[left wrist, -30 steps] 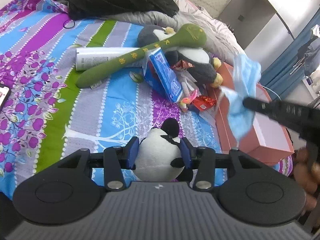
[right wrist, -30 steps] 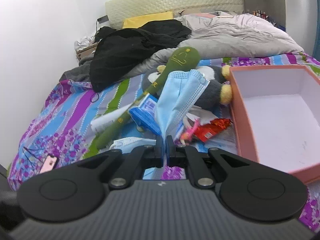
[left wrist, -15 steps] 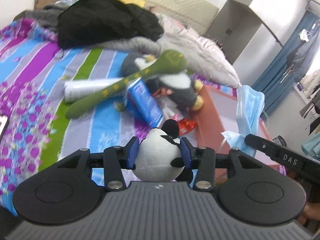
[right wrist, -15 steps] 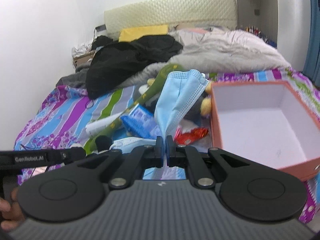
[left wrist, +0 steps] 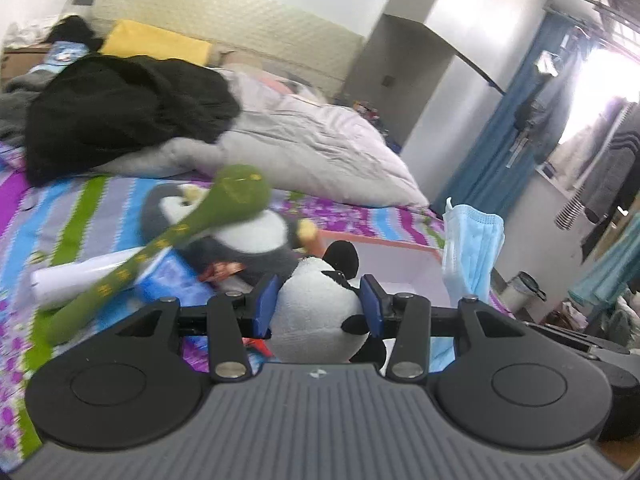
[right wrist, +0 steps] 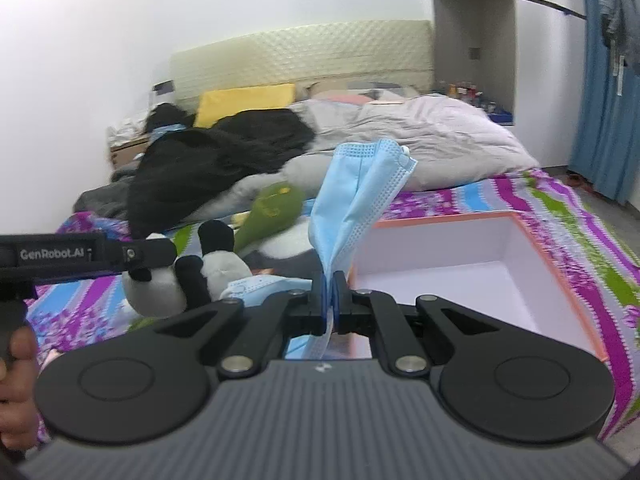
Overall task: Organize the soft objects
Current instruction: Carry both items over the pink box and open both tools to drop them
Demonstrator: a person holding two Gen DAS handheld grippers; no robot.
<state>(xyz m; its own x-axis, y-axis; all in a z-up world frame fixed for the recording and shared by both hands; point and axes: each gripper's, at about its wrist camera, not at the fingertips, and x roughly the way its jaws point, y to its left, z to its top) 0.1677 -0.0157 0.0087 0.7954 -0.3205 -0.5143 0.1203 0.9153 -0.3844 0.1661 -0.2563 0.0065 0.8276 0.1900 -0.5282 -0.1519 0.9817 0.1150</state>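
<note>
Two grips: left gripper (left wrist: 318, 306), marked "GenRobot.AI", clamps panda plush (left wrist: 320, 312); right gripper (right wrist: 328, 300) pinches blue mask (right wrist: 356, 200).

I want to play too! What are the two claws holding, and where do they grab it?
The left claw squeezes the panda toy by its head. The right claw pinches the blue face mask at its lower end.

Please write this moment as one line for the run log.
left gripper: shut on small black-and-white plush panda | right gripper: shut on light-blue pleated face mask | orange-walled box: empty
</note>
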